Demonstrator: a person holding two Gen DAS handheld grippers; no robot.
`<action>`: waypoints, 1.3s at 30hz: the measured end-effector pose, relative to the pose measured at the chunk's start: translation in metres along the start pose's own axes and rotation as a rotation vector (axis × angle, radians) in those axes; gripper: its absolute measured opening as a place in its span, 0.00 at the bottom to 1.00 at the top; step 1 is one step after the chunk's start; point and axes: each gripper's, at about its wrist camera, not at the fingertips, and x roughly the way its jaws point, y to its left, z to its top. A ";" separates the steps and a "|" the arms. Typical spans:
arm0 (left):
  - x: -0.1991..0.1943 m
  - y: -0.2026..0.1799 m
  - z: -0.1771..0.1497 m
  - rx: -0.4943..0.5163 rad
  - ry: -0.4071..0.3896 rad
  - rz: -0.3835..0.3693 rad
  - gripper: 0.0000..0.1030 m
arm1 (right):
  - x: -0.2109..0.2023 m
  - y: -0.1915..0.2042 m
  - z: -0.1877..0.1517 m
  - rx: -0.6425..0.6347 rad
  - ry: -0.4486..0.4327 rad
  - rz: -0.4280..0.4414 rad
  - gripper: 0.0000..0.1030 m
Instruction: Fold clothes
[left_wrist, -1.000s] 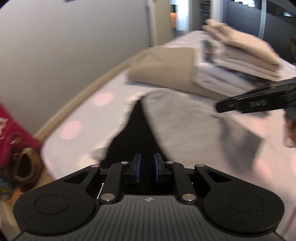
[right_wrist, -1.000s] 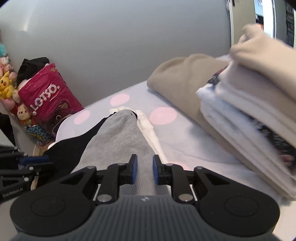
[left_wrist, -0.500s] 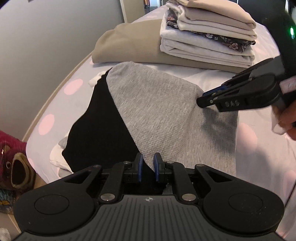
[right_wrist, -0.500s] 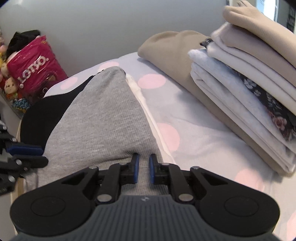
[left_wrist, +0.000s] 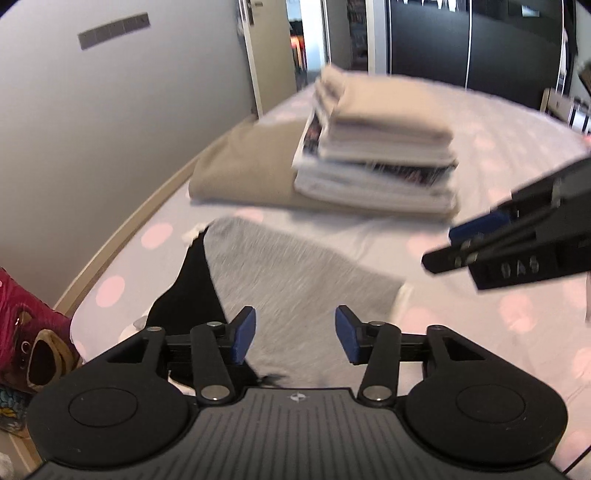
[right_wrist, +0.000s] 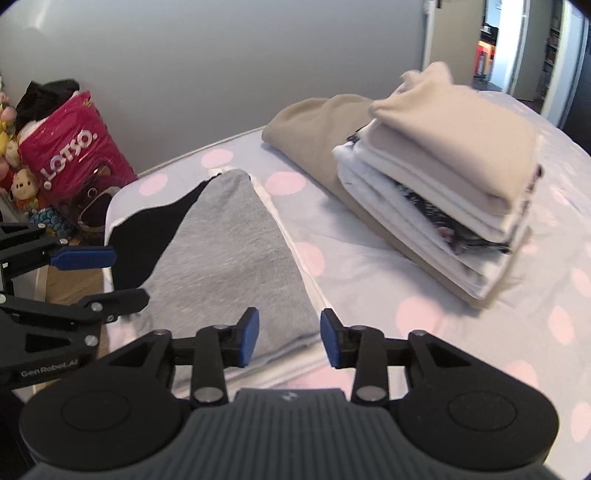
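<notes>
A grey garment (left_wrist: 295, 273) (right_wrist: 229, 258) lies folded flat on the bed over a black piece (left_wrist: 192, 295) (right_wrist: 147, 236) and a white one (right_wrist: 295, 258). My left gripper (left_wrist: 294, 334) hovers above the grey garment's near edge, its jaws opening with nothing between them. It also shows at the left edge of the right wrist view, as the left gripper (right_wrist: 122, 275). My right gripper (right_wrist: 289, 334) hangs above the garment's near right corner, jaws opening, pads clear of the cloth. In the left wrist view the right gripper (left_wrist: 443, 247) enters from the right.
A stack of folded clothes (left_wrist: 376, 162) (right_wrist: 443, 177) rests on a tan folded piece (left_wrist: 243, 173) further back on the polka-dot bed sheet (left_wrist: 480, 177) (right_wrist: 480, 325). A pink bag (right_wrist: 70, 147) and soft toys (right_wrist: 22, 181) stand on the floor by the grey wall (left_wrist: 110, 129).
Both grippers have let go of the grey garment, opened and lifted up and back from it. The garment now lies flat and folded on the bed.
</notes>
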 end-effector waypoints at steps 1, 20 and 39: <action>-0.008 -0.002 0.003 -0.009 -0.009 -0.001 0.53 | -0.010 0.001 -0.002 0.016 -0.007 0.000 0.44; -0.077 -0.012 -0.002 -0.104 -0.097 0.121 0.76 | -0.102 0.021 -0.075 0.263 -0.132 -0.024 0.81; -0.065 -0.026 -0.039 -0.152 0.003 0.111 0.76 | -0.099 0.041 -0.105 0.280 -0.132 -0.052 0.83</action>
